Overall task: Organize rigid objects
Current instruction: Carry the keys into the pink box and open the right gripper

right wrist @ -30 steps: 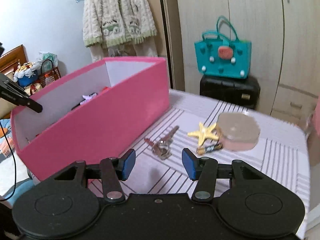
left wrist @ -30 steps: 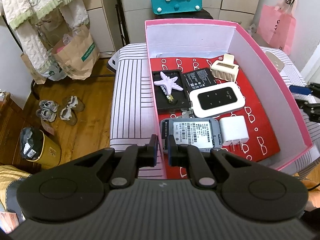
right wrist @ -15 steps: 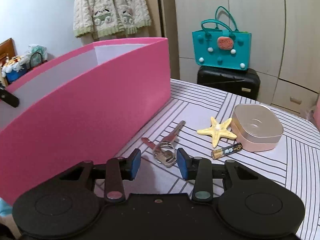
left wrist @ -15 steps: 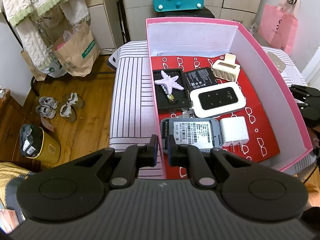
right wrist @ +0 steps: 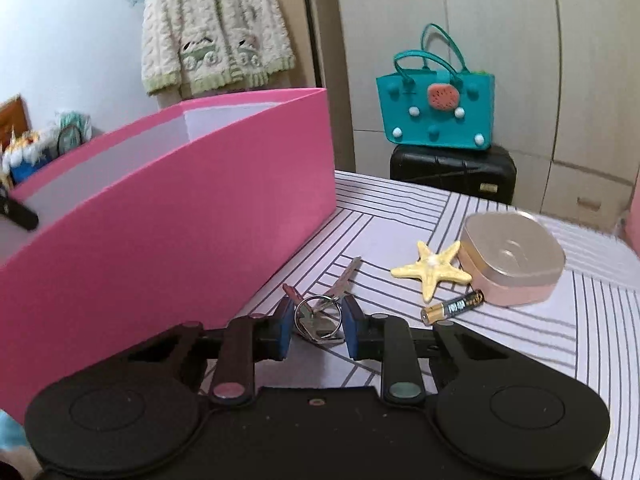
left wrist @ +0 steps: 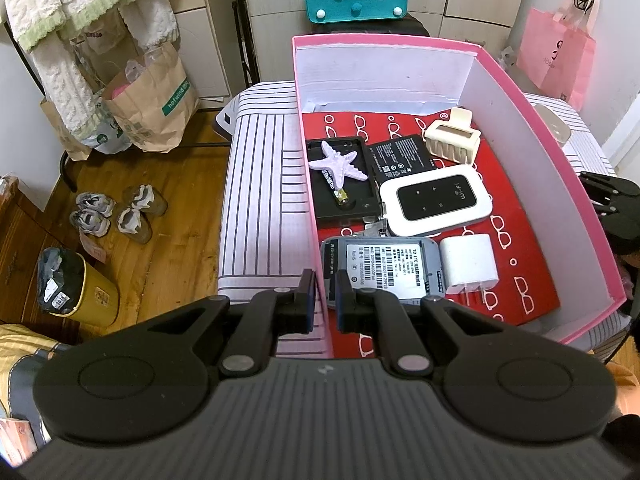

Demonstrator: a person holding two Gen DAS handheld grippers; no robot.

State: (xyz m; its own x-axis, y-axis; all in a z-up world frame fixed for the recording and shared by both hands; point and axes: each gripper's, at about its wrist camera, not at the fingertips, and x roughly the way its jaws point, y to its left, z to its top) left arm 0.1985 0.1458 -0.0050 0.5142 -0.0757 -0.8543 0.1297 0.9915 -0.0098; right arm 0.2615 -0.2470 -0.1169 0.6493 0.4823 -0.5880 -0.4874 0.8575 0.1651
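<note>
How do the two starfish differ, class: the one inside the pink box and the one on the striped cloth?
The lilac starfish lies inside the pink box, over a battery; the yellow starfish lies outside on the striped cloth, beside its battery. Both are flat five-armed ornaments.

You face beige wardrobe doors (right wrist: 500, 40) at 12 o'clock; wooden floor (left wrist: 168, 216) at 9; knit cardigan (right wrist: 216, 28) hangs at 11; black suitcase (right wrist: 452, 168) under teal bag (right wrist: 436, 112).
</note>
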